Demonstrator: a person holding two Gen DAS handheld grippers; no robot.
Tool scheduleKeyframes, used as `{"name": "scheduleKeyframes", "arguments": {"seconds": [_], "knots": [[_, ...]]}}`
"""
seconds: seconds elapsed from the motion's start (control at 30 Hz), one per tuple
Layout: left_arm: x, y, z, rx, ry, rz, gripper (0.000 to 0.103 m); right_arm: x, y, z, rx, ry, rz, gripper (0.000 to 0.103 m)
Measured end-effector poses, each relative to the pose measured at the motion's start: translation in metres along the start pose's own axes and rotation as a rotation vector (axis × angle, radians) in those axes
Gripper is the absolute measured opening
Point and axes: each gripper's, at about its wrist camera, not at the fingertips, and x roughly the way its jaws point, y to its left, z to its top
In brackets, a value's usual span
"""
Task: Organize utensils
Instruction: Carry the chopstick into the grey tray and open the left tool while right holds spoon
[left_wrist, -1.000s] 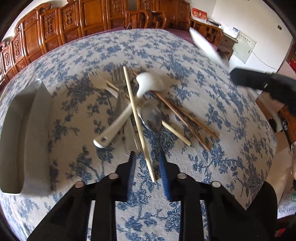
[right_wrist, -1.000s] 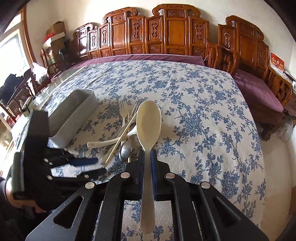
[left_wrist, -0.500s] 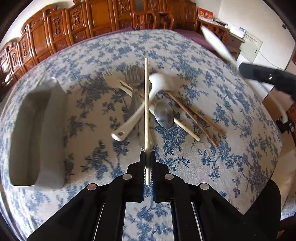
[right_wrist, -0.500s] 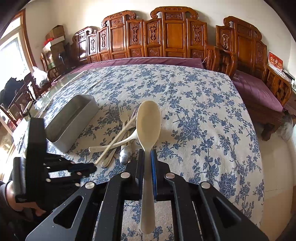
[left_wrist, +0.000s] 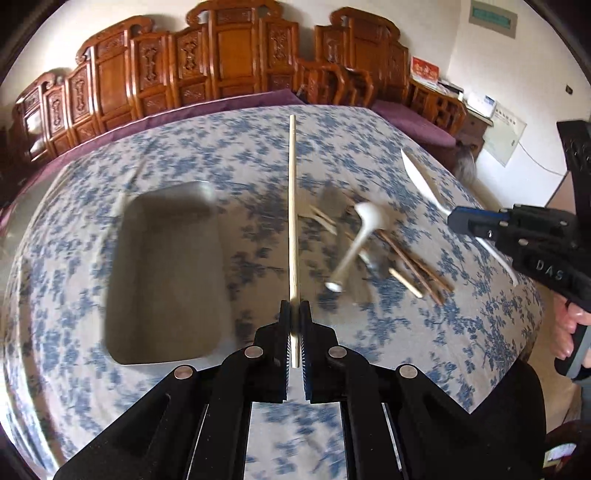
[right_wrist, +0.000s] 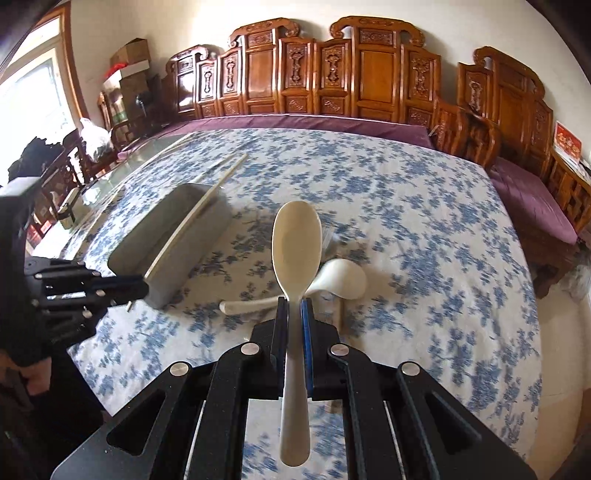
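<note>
The left gripper (left_wrist: 294, 317) has swung its pinched chopstick (left_wrist: 293, 206) leftward, beside the metal tray (left_wrist: 166, 273) near the table's left edge. Only the right wrist view shows the right gripper (right_wrist: 294, 314) clamping the cream spoon (right_wrist: 295, 243).

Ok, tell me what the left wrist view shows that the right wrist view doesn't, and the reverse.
Only the left wrist view: the dark brown chopsticks in the pile, a blurred metal spoon, and the inside of the metal tray.

Only the right wrist view: the bowl face of the cream plastic spoon in the right gripper, and a window at far left.

Both: the tray, the white ceramic soup spoon, the light wooden chopstick clamped in the left gripper, the floral tablecloth and carved wooden chairs.
</note>
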Motion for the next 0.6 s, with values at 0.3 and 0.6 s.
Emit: {"name": "scheduleKeyframes", "arguments": {"seconds": [0.3, 0.6], "knots": [[-0.006, 0.065, -0.007, -0.046, 0.028, 0.021, 0.004, 0.03, 0.05, 0.022, -0.034, 0.015, 0.051, 0.009], [0.007, 0.096, -0.004, -0.058, 0.066, 0.037, 0.004, 0.049, 0.082, 0.036, -0.055, 0.033, 0.077, 0.009]]}}
